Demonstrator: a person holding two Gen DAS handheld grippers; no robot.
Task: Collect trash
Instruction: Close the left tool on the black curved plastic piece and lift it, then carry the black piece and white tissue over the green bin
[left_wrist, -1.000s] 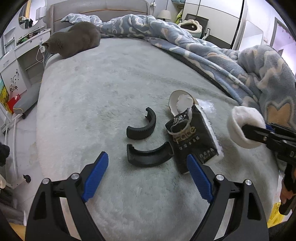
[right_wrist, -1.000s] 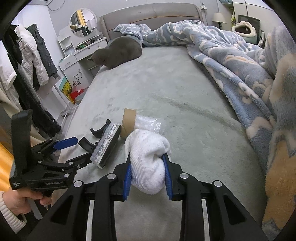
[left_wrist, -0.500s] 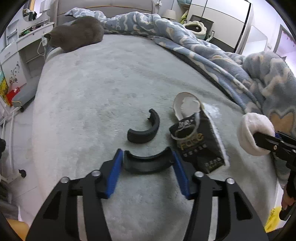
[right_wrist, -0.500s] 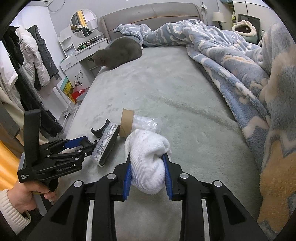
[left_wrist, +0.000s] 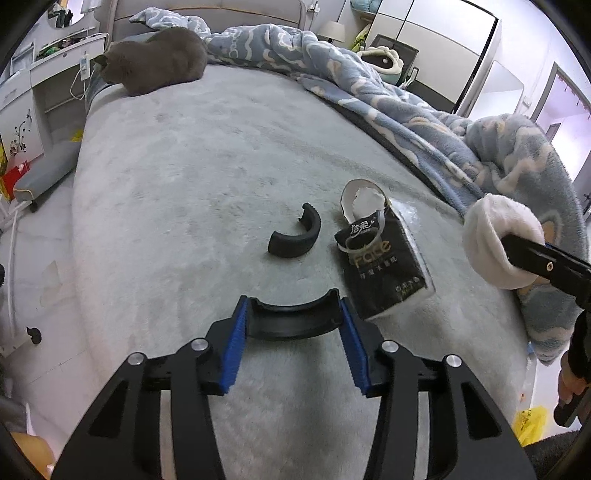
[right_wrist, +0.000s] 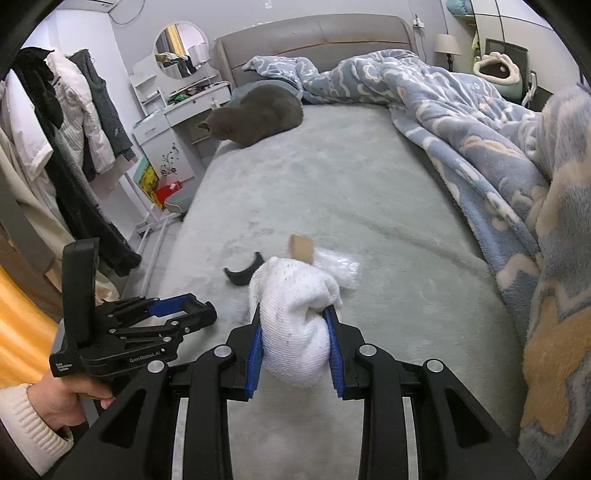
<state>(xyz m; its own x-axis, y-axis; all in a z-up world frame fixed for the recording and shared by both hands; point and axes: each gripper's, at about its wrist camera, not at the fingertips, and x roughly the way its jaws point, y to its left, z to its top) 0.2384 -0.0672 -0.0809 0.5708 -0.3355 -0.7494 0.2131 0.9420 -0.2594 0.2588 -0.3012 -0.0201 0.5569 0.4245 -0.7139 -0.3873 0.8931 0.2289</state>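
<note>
Trash is lying scattered on a grey bed (left_wrist: 207, 177), and both grippers are working near its front edge. The left gripper (left_wrist: 293, 319) is closing its jaws on a black curved piece (left_wrist: 291, 321), whose two ends are sitting against the blue pads (left_wrist: 232, 343), so the piece is spanning the gap between them. A second curved piece (left_wrist: 297, 238) is lying apart on the cover farther in, and just to its right a black tissue pack (left_wrist: 384, 273) is resting with one end leaning against a paper cup (left_wrist: 360, 197) that is lying on its side. A clear plastic wrapper (right_wrist: 338, 267) is lying beside the cup. The right gripper (right_wrist: 295, 341) is holding its jaws clamped on a white sock (right_wrist: 293, 306), which is bulging out above and below the pads; in the left view the same sock is showing at the right, hanging over the bed's edge in front of a blue blanket (left_wrist: 424, 122). The blanket is bunching along the right side of the bed. A grey cat (right_wrist: 255, 114) is sitting at the far left corner, well apart from the trash. A hand (right_wrist: 64, 400) in a cream sleeve is gripping the left gripper's handle at the lower left of the right view.
</note>
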